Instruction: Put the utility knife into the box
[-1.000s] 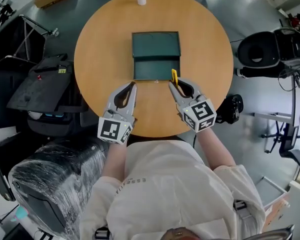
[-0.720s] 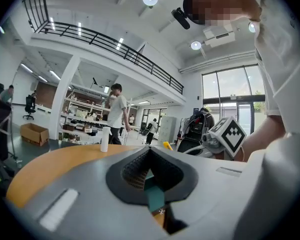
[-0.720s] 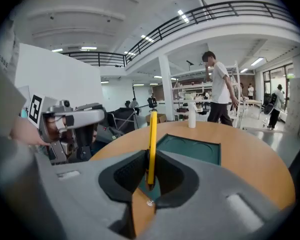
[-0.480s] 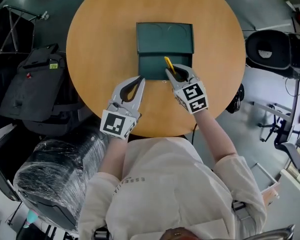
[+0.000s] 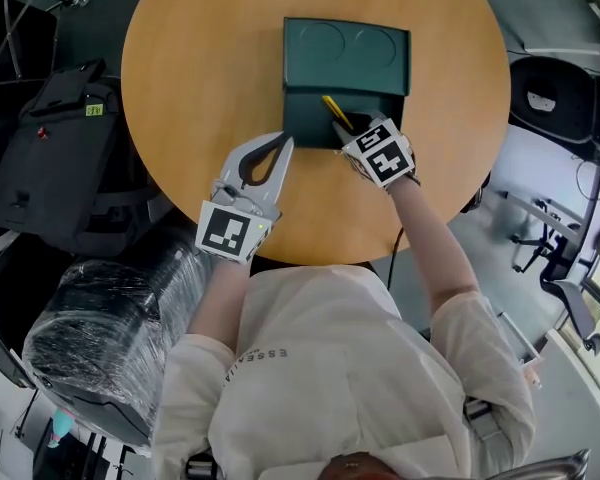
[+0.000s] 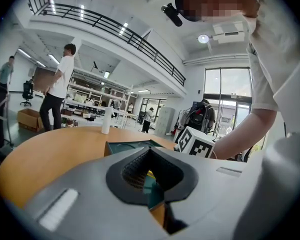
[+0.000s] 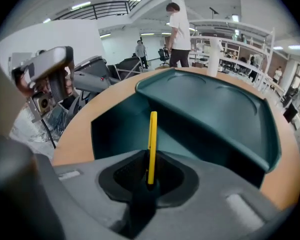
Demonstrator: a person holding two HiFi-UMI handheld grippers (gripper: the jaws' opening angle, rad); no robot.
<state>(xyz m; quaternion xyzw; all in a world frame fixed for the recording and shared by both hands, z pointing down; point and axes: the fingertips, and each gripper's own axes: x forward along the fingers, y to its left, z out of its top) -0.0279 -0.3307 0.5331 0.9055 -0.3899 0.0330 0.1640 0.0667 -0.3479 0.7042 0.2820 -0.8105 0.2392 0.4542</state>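
Note:
The dark green box (image 5: 346, 56) lies open mid-table, its lid folded back and its tray (image 5: 310, 118) nearest me. My right gripper (image 5: 346, 126) is shut on the yellow utility knife (image 5: 333, 109), which sticks out forward over the tray's near right part. In the right gripper view the knife (image 7: 152, 134) stands on edge from the right gripper (image 7: 149, 180), with the tray (image 7: 120, 129) just below and ahead. My left gripper (image 5: 283, 142) rests shut and empty on the table, left of the tray's near corner. From the left gripper (image 6: 160, 204) the box (image 6: 127, 146) shows close ahead.
The round wooden table (image 5: 200, 68) has bare surface left of the box. A white bottle (image 7: 212, 56) stands at the far edge. A black bag (image 5: 55, 158) and a plastic-wrapped chair (image 5: 90, 338) are left of the table, a black chair (image 5: 560, 98) right. People stand beyond.
My right gripper has carried the knife forward from the box's near edge to over the tray. The left gripper has barely moved. The head view has shifted nearer the table.

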